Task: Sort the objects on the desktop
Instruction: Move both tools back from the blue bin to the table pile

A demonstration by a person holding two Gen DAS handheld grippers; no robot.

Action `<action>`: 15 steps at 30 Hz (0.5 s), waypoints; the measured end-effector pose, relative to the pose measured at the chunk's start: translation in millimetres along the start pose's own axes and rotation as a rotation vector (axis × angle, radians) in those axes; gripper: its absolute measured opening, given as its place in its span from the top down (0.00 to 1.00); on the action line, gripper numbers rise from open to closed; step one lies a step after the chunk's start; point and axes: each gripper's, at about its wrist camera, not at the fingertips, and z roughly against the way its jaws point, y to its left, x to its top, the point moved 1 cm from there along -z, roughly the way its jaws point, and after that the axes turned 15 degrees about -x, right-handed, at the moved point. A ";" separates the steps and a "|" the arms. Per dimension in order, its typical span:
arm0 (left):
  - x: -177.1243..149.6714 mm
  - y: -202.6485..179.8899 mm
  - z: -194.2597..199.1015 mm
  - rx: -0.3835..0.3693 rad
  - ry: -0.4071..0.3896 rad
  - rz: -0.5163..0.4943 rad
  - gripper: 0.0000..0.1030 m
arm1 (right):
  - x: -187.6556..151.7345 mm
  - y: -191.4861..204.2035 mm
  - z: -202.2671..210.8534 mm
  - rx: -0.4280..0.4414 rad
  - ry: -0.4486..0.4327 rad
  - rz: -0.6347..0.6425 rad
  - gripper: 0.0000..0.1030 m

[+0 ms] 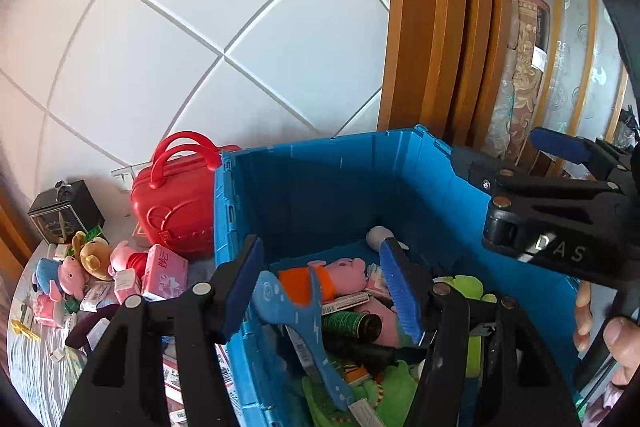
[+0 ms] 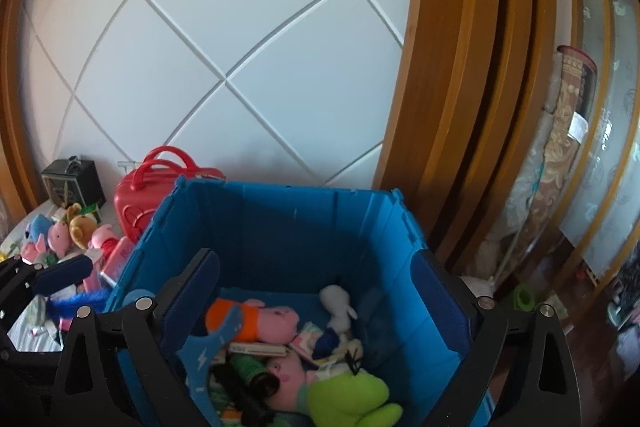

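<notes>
Presently both grippers hang over the blue crate (image 2: 280, 227), left gripper (image 1: 320, 291) half open, right gripper (image 2: 316, 299) wide, both empty. Next pick should clear the crate wall toward the toy pile (image 1: 88, 267), lower left.

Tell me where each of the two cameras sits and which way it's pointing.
Left wrist: on the left gripper, angled down over the blue crate; its own open jaws, the right gripper and a hand show.
Right wrist: on the right gripper, looking down into the crate; its own wide-open jaws show, the left gripper at the left edge.
Both share the crate, red case and white wall.
</notes>
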 end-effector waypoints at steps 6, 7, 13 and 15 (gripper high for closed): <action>-27.2 36.7 73.9 -0.006 -0.086 -0.030 0.39 | -7.8 29.6 65.5 0.071 -0.009 -0.013 0.01; -32.3 44.0 86.8 -0.008 -0.100 -0.037 0.38 | -8.9 36.6 78.6 0.072 -0.022 -0.013 0.01; -68.3 99.3 155.0 0.016 -0.165 -0.048 0.30 | -23.7 89.6 147.8 0.124 -0.091 -0.049 0.00; -84.2 122.0 174.3 0.033 -0.175 -0.047 0.30 | -32.9 108.8 165.8 0.134 -0.105 -0.070 0.00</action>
